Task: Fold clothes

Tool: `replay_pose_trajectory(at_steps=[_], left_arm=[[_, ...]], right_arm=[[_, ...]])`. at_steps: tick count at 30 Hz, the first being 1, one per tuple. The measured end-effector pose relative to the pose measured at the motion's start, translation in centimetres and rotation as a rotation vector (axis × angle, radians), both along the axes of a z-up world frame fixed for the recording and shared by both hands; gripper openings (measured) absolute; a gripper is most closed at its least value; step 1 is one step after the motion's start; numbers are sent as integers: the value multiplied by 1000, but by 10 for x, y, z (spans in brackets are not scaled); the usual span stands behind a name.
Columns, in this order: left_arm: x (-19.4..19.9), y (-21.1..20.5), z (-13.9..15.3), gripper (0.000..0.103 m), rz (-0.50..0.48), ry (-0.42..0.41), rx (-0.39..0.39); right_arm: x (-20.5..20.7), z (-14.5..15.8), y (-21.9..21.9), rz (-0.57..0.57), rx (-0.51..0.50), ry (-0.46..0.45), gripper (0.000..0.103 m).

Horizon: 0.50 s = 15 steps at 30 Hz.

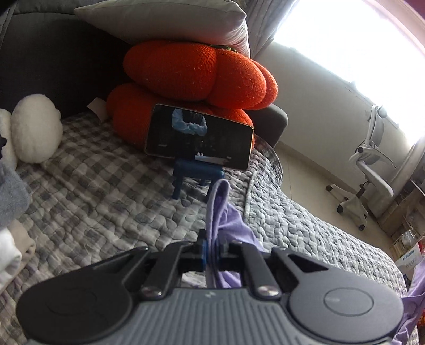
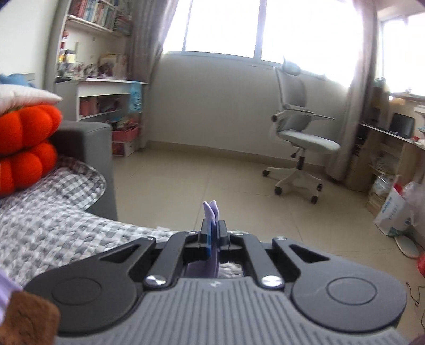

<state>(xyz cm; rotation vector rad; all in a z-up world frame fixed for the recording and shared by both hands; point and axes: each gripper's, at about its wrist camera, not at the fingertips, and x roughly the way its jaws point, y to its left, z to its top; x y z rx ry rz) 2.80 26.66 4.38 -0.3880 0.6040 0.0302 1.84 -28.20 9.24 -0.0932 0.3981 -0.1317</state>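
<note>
Now the left gripper [image 1: 211,248], low in the middle of its view, has its fingers pinching a fold of the lilac garment [image 1: 223,212], which sticks up past the tips and trails off to the lower right over the grey checked bed [image 1: 93,185]. Beyond it, a phone [image 1: 199,136] leans on a small blue stand [image 1: 198,176] before two orange cushions [image 1: 191,77] under a pale pillow [image 1: 164,21]. Likewise the right gripper [image 2: 213,236] has its fingers pinching another bit of the same cloth, a small tuft poking above the tips, with a white office chair [image 2: 300,138] on the tiled floor [image 2: 199,175] beyond.
</note>
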Motion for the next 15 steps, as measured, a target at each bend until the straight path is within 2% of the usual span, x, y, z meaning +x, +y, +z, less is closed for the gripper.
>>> replay_pose_trajectory(at_steps=[4,7,10,12,13,14,15], left_arm=[[16,10,-6,6,61,12,27],[14,22,-13,6,90,16,1],[15,26,-30,7,76,69,-15],[13,31,-38,11,101,109,-38],[9,34,-39,23,121,118,-46],[3,34,-36,43,134,113,-40],[-5,35,-32,50,145,104,-30]], right_arm=[[11,-10,-15,-149,-7,-10,4],[4,-17,-38,-260,95,-23,4],[2,-37,-47,-289,131,56,4],[6,-53,-49,-273,172,133,5],[6,-57,-49,-265,199,154,7],[7,-61,-49,-257,227,174,15],[5,-60,-48,-255,235,170,15]])
